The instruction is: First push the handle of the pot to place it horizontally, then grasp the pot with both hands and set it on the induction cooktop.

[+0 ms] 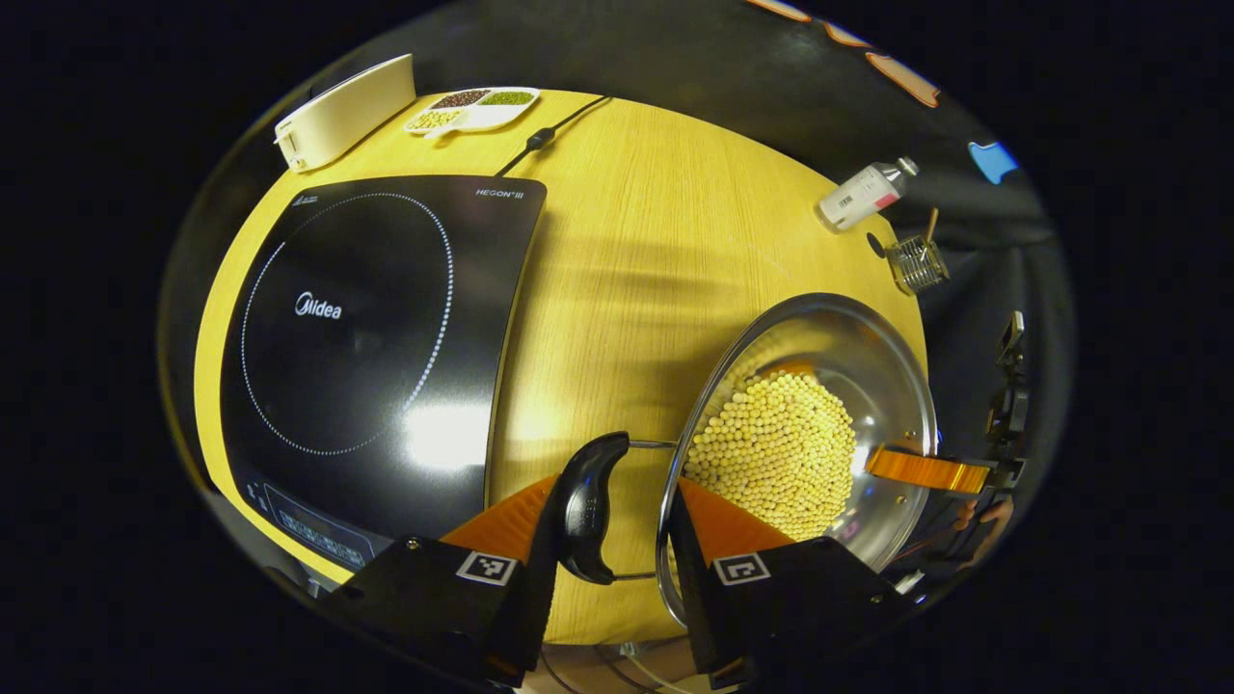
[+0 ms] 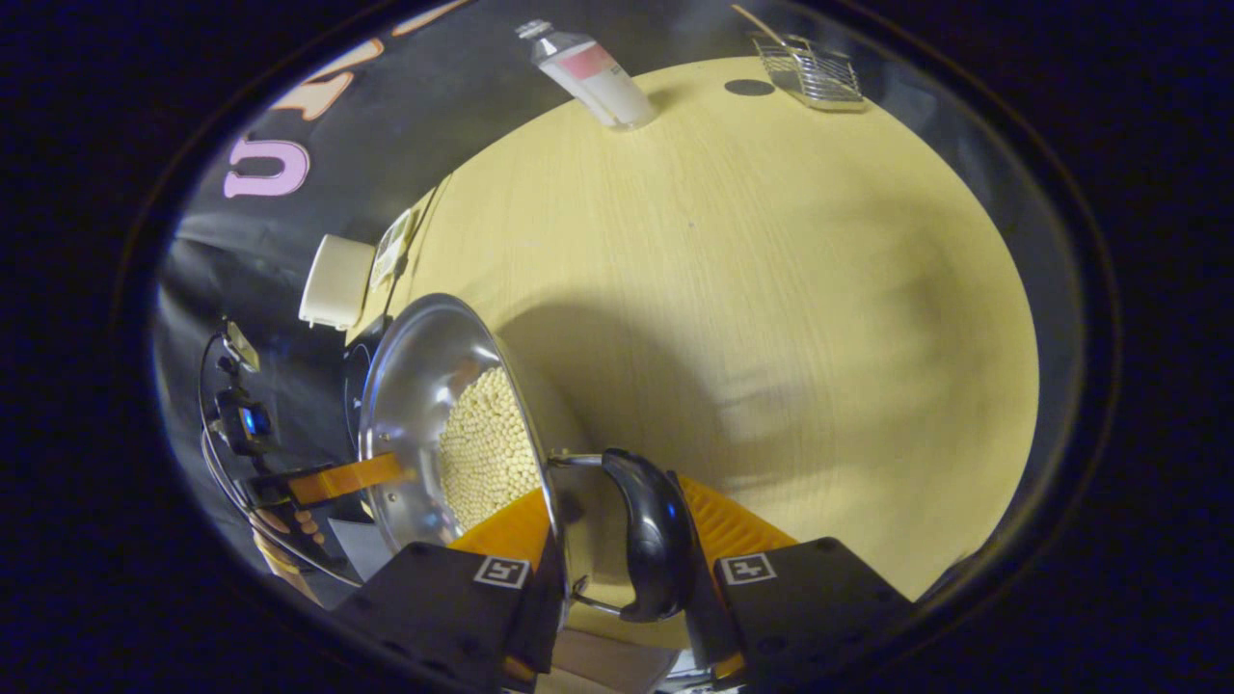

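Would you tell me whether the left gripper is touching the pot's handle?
Touching: in the left gripper view, the left gripper has its fingers on either side of the pot's black handle, pressing it.

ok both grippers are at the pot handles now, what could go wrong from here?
1. The pot holds a heap of loose beans; any tilt in the carry could spill them.
2. The left gripper and right gripper each straddle a small black side handle; a grip that isn't firm could let the pot swing.
3. The induction cooktop is glossy glass, so set it down gently.
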Motion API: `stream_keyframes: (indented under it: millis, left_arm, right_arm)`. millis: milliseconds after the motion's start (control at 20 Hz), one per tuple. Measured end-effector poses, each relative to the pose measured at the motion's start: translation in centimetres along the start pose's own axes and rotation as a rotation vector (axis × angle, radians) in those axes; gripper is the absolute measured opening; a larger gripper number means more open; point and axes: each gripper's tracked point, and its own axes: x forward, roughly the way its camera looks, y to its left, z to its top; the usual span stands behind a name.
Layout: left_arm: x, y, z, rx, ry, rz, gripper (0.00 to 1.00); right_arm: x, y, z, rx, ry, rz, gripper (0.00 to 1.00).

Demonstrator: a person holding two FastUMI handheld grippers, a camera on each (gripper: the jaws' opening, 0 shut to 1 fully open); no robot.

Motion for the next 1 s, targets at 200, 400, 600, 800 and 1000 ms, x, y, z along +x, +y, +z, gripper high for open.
stream_keyframes:
  millis: [200,400,600,800,1000]
  left_arm:
    - [-2.5,1.0,-1.1,0.020,-0.013,0.003,0.60]
    - [-5.1,3.6,-1.4,0.040,-0.037,0.006,0.58]
    - [-7.3,7.8,-1.1,0.050,-0.053,0.003,0.60]
    - [-9.6,13.2,0.2,0.089,-0.088,-0.014,0.60]
    - [-11.1,19.1,2.7,0.126,-0.129,-0.017,0.59]
  right_arm:
    - [-1.2,1.5,-2.1,-0.003,-0.001,-0.009,0.51]
    - [-1.4,4.6,-4.3,0.006,-0.005,-0.004,0.51]
    - [-1.1,9.3,-5.9,0.004,-0.043,-0.016,0.57]
    - [-0.4,15.2,-7.6,0.036,-0.104,-0.028,0.51]
    - [1.9,21.8,-8.5,0.070,-0.148,-0.001,0.51]
